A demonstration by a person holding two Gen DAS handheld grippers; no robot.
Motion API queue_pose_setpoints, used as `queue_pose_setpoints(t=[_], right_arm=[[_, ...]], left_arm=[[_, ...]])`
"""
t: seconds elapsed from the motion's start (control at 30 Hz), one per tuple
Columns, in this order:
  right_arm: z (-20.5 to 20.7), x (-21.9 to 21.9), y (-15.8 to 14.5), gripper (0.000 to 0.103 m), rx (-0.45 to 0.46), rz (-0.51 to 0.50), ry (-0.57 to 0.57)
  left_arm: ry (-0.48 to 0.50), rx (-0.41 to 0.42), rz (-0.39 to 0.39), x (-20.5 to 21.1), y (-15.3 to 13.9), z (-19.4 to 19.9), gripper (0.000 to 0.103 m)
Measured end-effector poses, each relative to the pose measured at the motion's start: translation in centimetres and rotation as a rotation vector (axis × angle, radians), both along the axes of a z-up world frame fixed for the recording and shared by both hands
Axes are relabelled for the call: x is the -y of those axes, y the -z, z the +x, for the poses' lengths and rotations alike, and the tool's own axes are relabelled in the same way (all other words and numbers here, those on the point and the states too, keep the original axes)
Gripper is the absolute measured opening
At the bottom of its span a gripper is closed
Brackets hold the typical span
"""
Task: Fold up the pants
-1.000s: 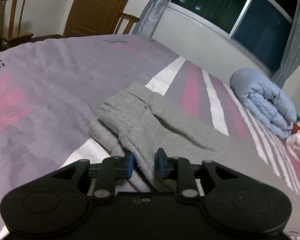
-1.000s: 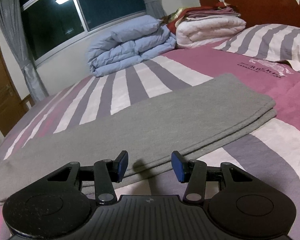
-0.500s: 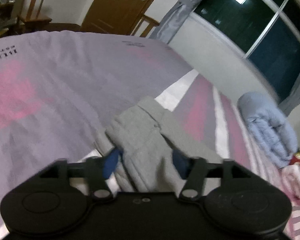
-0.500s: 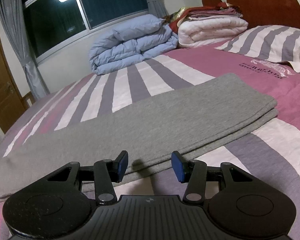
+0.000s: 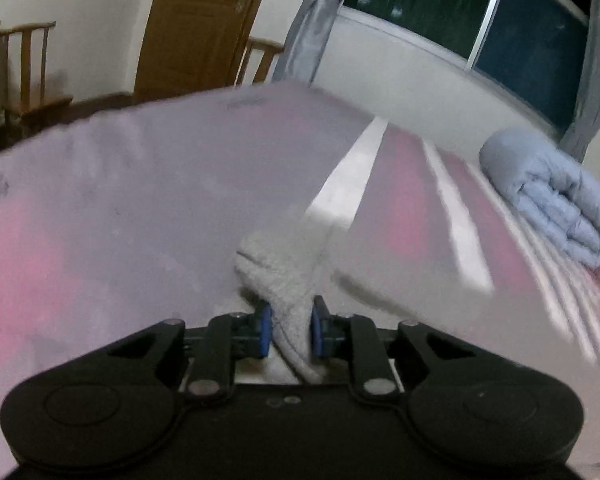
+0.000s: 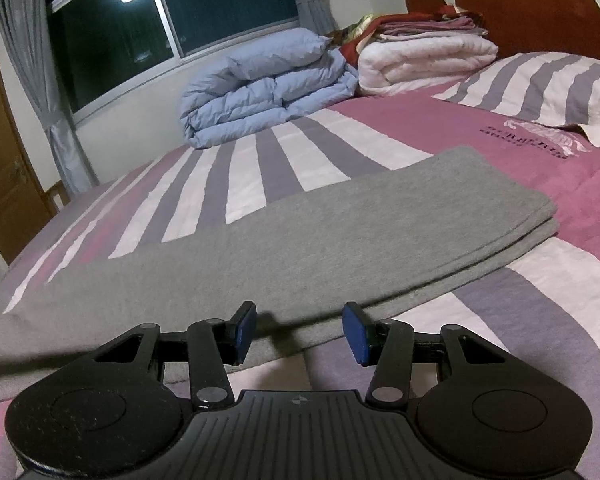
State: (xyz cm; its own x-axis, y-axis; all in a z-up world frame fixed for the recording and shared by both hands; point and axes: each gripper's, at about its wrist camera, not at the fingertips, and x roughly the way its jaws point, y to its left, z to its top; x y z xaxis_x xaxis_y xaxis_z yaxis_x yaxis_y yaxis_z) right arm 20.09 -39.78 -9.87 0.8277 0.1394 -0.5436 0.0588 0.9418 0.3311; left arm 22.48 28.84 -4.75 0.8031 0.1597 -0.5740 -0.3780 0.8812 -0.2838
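Observation:
Grey pants (image 6: 300,240) lie folded lengthwise in a long flat band across the striped bed (image 6: 500,300). In the left wrist view, blurred, their narrow leg end (image 5: 280,264) bunches up and rises off the bed between the blue pads. My left gripper (image 5: 291,330) is shut on that leg end. In the right wrist view my right gripper (image 6: 300,332) stands open at the near long edge of the pants, close to the wider end. Its pads sit apart on either side of that edge and press on nothing.
A folded blue duvet (image 6: 268,88) and a white quilt (image 6: 424,60) lie by the window at the bed's far side. A striped pillow (image 6: 540,84) rests by the headboard. Beyond the bed's foot stand wooden chairs (image 5: 28,72) and a door (image 5: 196,24).
My left gripper's jaws spread wide around the leg end, then closed on it and gathered the cloth. The left view has swung a little. The right gripper has not moved.

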Motion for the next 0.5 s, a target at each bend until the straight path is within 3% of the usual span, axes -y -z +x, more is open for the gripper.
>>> queue_pose_setpoints(t=[0.23, 0.37, 0.5], right_arm=[[-0.3, 1.1, 0.0, 0.048, -0.004, 0.039, 0.034], [-0.7, 1.9, -0.4, 0.048, 0.018, 0.073, 0.063], [-1.2, 3.9, -0.8, 0.048, 0.045, 0.095, 0.137]], left_arm=[[0.003, 0.0, -0.002, 0.8, 0.5, -1.2, 0.012], [-0.046, 0.005, -0.029, -0.5, -0.3, -2.1, 0.029], [-0.053, 0.035, 0.096, 1.7, -1.6, -4.1, 0.026]])
